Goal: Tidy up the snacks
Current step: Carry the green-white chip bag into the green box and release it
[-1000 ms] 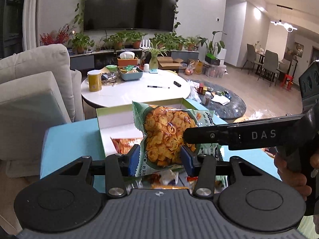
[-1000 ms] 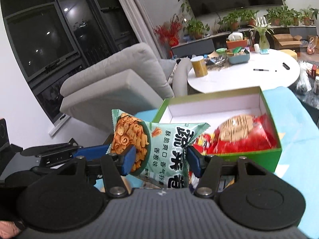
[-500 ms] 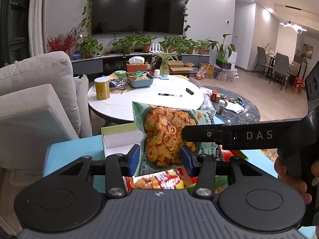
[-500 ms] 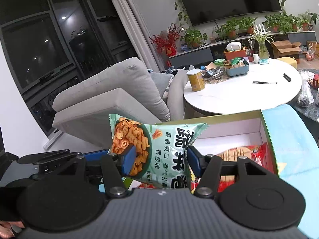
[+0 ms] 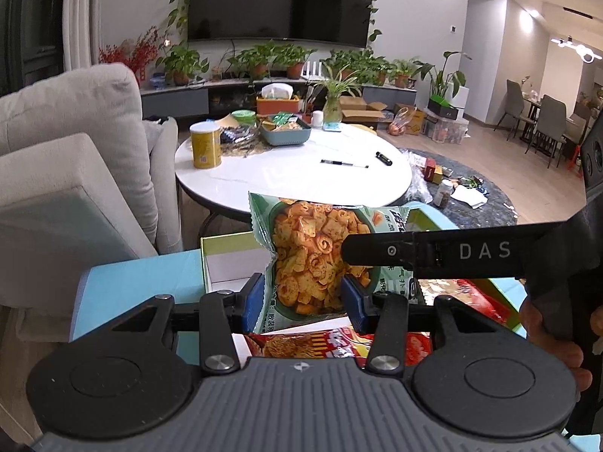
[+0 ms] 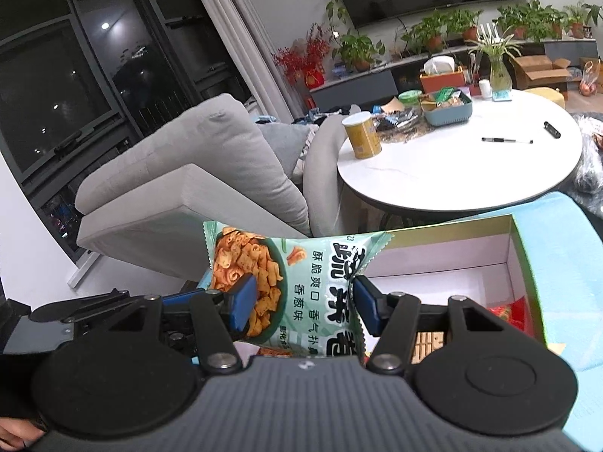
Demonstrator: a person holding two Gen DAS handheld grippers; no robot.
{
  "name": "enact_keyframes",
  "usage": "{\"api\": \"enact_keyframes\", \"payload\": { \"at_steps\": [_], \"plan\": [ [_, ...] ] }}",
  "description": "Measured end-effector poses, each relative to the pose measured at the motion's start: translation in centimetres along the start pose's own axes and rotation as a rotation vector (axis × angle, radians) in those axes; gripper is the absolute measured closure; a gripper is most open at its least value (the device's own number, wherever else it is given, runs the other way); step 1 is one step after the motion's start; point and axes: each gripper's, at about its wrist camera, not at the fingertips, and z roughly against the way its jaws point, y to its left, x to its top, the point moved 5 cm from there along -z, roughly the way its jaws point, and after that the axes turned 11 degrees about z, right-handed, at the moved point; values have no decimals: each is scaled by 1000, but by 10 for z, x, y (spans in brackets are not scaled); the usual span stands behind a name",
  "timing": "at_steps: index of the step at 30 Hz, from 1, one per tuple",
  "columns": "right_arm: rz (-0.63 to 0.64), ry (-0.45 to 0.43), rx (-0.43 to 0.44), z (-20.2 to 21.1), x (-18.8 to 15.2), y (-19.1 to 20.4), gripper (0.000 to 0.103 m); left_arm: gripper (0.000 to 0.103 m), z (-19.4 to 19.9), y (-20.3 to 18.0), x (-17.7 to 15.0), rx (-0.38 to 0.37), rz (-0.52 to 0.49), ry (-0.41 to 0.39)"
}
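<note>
snack bag [image 5: 316,260] pinched between left gripper [image 5: 303,297] and right gripper [image 6: 303,303], above box [image 6: 524,263] on blue surface [image 5: 139,286]; round white table [image 5: 294,177], sofa [image 6: 196,173] beyond.

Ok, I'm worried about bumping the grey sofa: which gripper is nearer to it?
Left. The left gripper holds the green snack bag at its sofa-side end; the right gripper grips the end away from the grey sofa.

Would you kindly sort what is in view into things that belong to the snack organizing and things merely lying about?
Belongs to the job:
green snack bag, clamped by left hand-held gripper and right hand-held gripper
green box
red snack bags

Lying about:
yellow can
pen
blue basket
vase
</note>
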Motion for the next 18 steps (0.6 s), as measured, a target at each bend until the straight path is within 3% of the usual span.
{"api": "enact_keyframes", "payload": {
  "at_steps": [18],
  "plan": [
    [-6, 76, -1, -37, -5, -6, 25, 61, -40, 21, -3, 35, 24, 61]
  ]
}}
